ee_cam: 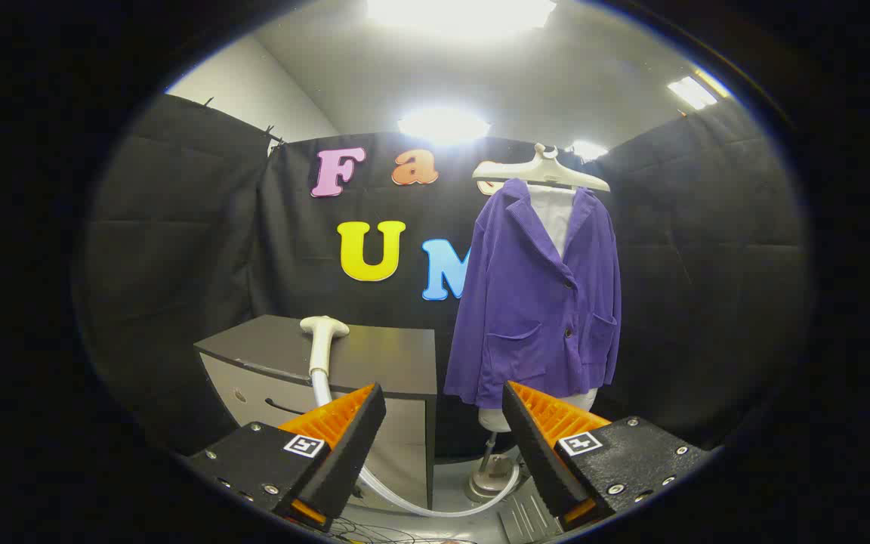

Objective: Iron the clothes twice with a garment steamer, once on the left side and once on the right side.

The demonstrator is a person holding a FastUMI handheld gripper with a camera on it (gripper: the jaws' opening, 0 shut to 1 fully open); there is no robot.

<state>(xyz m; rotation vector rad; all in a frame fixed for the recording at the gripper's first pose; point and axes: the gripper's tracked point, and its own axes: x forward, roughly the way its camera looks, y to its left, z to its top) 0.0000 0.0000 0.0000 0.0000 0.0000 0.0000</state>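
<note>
A purple jacket (pixel 537 302) hangs on a white hanger (pixel 541 172) over a white mannequin torso on a stand, beyond my right finger. The white steamer head (pixel 323 336) lies on top of a dark cabinet (pixel 374 355), just beyond my left finger, and its pale hose (pixel 405 499) runs down the cabinet front and curves across the floor toward the stand's base. My gripper (pixel 443 399) is open, nothing between its fingers, well short of both the steamer head and the jacket.
The cabinet has light drawer fronts (pixel 254 397) facing me. The mannequin stand's round base (pixel 489 483) sits on the grey floor ahead of my fingers. Thin wires (pixel 374 533) lie on the floor near me. Black cloth walls close the booth.
</note>
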